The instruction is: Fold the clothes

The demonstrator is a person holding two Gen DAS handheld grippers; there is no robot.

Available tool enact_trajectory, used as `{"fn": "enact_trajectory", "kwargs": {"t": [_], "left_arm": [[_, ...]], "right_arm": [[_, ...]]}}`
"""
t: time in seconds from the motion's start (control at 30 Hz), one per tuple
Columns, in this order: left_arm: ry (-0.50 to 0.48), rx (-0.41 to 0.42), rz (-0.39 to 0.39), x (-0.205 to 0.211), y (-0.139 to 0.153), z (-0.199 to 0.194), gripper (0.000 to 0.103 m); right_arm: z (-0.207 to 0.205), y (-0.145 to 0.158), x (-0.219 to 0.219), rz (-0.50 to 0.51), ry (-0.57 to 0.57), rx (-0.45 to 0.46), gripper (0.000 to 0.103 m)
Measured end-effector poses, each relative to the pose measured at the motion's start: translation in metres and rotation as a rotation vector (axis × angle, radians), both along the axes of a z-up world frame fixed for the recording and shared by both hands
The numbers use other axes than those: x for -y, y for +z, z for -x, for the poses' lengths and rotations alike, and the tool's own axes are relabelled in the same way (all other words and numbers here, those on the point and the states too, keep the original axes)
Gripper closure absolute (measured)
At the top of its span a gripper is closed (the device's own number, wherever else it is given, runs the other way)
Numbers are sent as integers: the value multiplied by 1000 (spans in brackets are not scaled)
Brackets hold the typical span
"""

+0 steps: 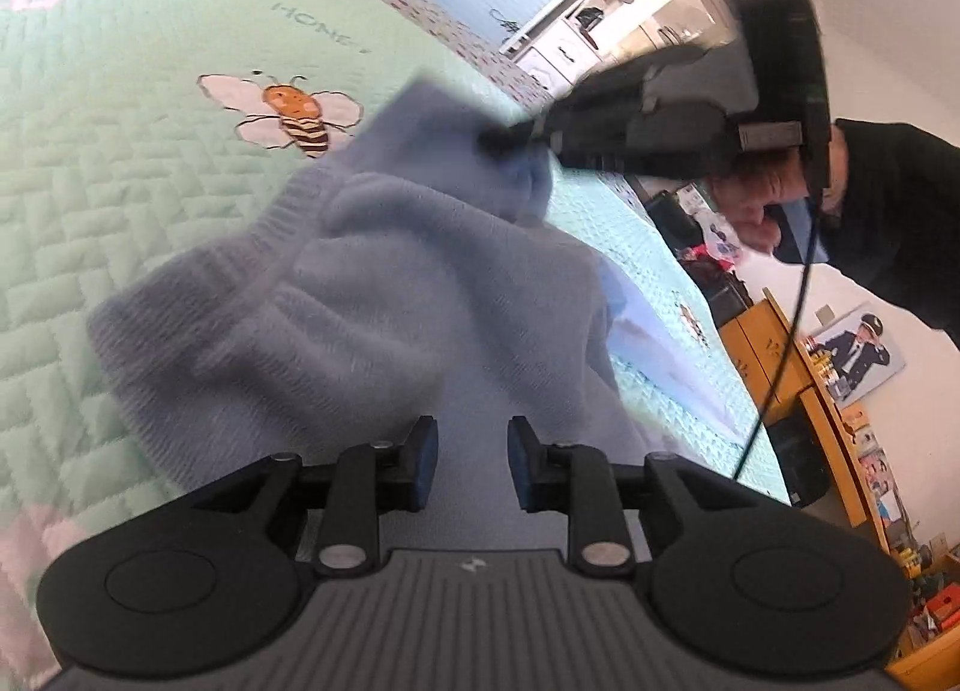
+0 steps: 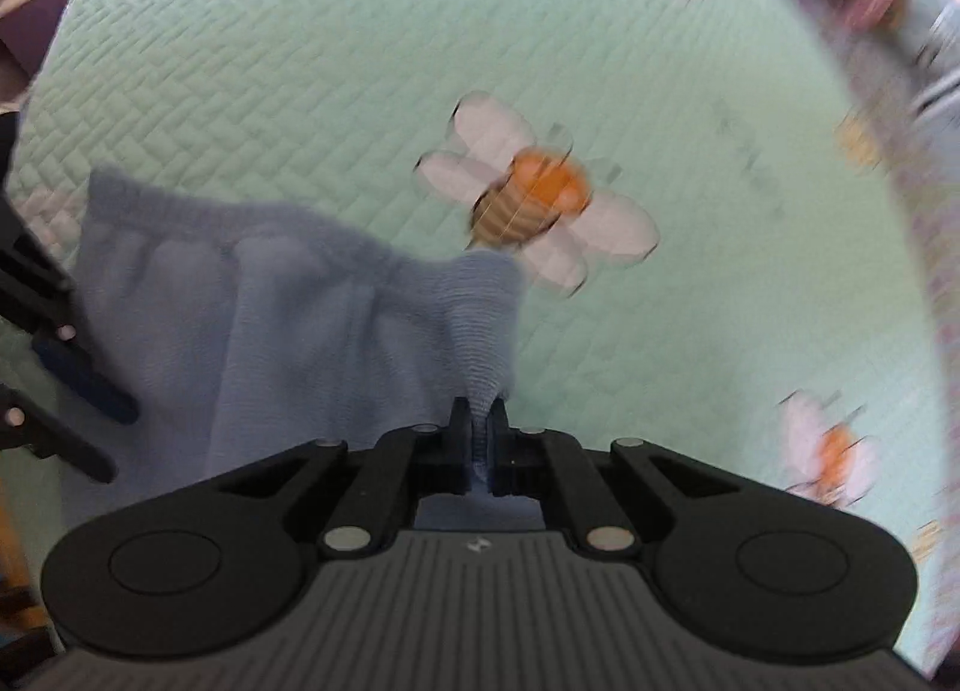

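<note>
A light blue knitted sweater lies bunched on a mint green quilt printed with bees. My left gripper hovers just over the sweater's near part, jaws a little apart with nothing pinched between the pads. My right gripper is shut on a ribbed corner of the sweater, which hangs stretched out from its pads. In the left wrist view the right gripper comes in from the right, held by a hand, with a lifted fold of the sweater at its tip.
The quilt spreads wide beyond the sweater. The left gripper's fingers show at the left edge of the right wrist view. Past the bed's right edge stand yellow cabinets and cluttered shelves; a person's dark sleeve is there too.
</note>
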State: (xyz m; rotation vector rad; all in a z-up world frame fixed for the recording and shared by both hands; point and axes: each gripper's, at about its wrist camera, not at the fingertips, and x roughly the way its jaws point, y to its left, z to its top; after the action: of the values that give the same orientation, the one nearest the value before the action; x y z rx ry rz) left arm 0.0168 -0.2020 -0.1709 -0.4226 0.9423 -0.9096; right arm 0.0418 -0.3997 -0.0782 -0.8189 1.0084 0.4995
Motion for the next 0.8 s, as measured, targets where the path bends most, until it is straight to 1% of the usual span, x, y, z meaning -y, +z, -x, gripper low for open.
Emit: {"fn": "enact_trajectory", "kwargs": {"t": [0.03, 0.1, 0.17, 0.2, 0.23, 0.3, 0.4, 0.43, 0.47, 0.5, 0.57, 0.6, 0.67, 0.7, 0.77, 0.8], "left_arm": [[9, -1, 2, -1, 0, 0, 77], [19, 3, 0, -2, 1, 2, 77], [22, 7, -8, -2, 1, 4, 77], [20, 8, -15, -2, 0, 5, 77], [21, 7, -20, -1, -1, 5, 77], [20, -1, -22, 3, -2, 2, 77], [37, 3, -27, 3, -4, -2, 77], [54, -3, -25, -1, -6, -4, 77], [70, -16, -18, -6, -8, -6, 77], [85, -36, -10, -9, -10, -9, 77], [108, -69, 2, -14, -13, -13, 77], [118, -81, 7, -15, -14, -15, 77], [129, -79, 10, -14, -13, -14, 77], [133, -75, 10, -13, -12, -14, 77], [150, -64, 8, -13, -11, -13, 77], [164, -58, 6, -13, -11, -13, 77]], "right_arm": [[0, 5, -5, 34, 2, 110, 99], [-7, 15, -13, 96, -8, 303, 99], [-16, 35, -19, 119, -25, 492, 99], [-19, 43, -18, 110, -39, 552, 99], [-22, 42, -14, 88, -58, 535, 99], [-30, 34, -4, 39, -98, 447, 97], [-37, 0, 5, 64, -180, 353, 95], [-38, -7, 8, 61, -222, 356, 94], [-37, -8, 12, 39, -265, 369, 84], [-35, -6, 18, 11, -299, 377, 71], [-28, 0, 30, -47, -362, 391, 59], [-22, 6, 40, -63, -401, 409, 55], [-6, 18, 64, -86, -486, 455, 47], [2, 25, 75, -98, -528, 477, 39], [23, 27, 107, -135, -609, 427, 30], [33, 28, 123, -155, -649, 394, 30]]}}
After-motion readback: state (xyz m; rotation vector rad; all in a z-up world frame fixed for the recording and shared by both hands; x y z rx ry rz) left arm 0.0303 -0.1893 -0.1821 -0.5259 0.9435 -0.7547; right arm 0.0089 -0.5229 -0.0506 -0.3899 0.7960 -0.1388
